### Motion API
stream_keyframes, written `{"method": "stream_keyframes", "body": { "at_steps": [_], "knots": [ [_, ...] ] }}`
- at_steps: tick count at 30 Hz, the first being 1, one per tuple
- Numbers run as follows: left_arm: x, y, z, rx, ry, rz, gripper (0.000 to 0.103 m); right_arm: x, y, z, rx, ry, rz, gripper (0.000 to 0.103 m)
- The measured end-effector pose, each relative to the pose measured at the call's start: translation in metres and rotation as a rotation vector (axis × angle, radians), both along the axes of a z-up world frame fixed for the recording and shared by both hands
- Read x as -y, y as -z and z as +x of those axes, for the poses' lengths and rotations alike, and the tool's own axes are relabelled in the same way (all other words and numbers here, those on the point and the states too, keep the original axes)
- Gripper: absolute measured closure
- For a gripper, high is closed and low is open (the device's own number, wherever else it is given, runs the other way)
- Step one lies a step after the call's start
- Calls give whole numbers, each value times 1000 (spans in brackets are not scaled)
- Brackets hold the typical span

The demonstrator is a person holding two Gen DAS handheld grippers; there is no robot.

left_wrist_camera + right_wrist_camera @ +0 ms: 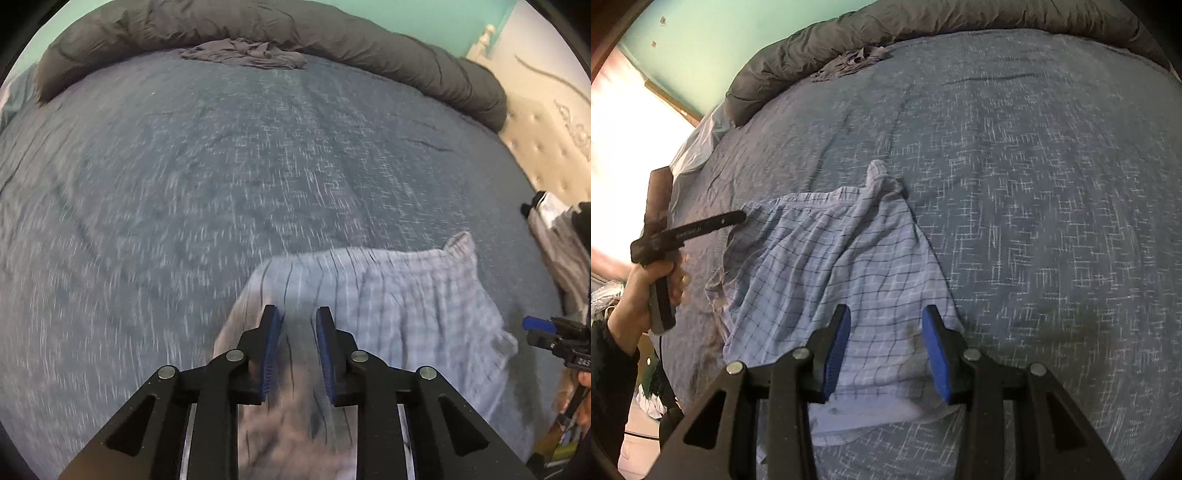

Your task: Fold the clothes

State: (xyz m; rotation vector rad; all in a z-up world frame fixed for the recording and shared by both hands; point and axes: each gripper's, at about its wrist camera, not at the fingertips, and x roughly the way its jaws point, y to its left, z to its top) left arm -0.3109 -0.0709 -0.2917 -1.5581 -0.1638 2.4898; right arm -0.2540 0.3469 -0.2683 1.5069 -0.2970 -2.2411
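Light blue plaid shorts (827, 266) lie rumpled on the blue bedspread (1034, 184), with one corner bunched up at the far end. My right gripper (884, 314) hovers open over their near hem, nothing between its fingers. My left gripper (297, 314) is open low over the left side of the shorts (399, 295), with blurred cloth showing in the gap. In the right wrist view a hand holds the left gripper (738, 218), its tip at the shorts' left edge. The right gripper (543, 328) shows at the right edge of the left wrist view.
A dark grey duvet (332, 33) is rolled along the far side of the bed. A crumpled grey garment (247, 53) lies in front of it. A cream tufted headboard (546, 147) and hanging clothes (554, 251) are at the right. A bright window (624, 147) is at the left.
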Motion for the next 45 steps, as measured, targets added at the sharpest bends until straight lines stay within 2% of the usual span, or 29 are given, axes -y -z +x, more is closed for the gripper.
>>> {"method": "stream_keyframes", "body": {
  "at_steps": [8, 12, 15, 20, 24, 26, 30, 38, 41, 43, 44, 45],
  "knots": [
    [-12, 20, -33, 21, 37, -85, 81, -7, 13, -13, 15, -3, 6, 62],
    [-11, 24, -34, 13, 45, -105, 101, -14, 15, -17, 20, 22, -22, 62],
    [-4, 17, -30, -14, 38, -87, 102, -16, 14, -19, 17, 39, -35, 62],
    [11, -5, -18, -72, 31, -67, 102, -14, 7, -28, 2, 56, -47, 62],
    [39, -13, -17, -80, -37, -1, 102, -11, 3, -41, -15, 69, -40, 62],
    [51, -10, -21, -74, -73, 29, 102, -8, 4, -50, -15, 79, -42, 62],
    [71, 0, -24, -56, -124, 72, 102, -8, 6, -65, -17, 101, -64, 46],
    [76, 12, -18, 1, -137, 80, 101, 22, 20, -98, 24, 113, -136, 44],
    [77, 14, -18, 11, -137, 88, 101, 32, 25, -104, 40, 99, -109, 44],
    [75, 17, -20, 17, -136, 95, 99, 38, 29, -107, 52, 93, -83, 44],
    [75, 18, -21, 20, -135, 99, 94, 39, 31, -108, 56, 92, -80, 44],
    [74, 20, -22, 24, -134, 103, 84, 40, 33, -109, 59, 90, -81, 44]
  ]
}}
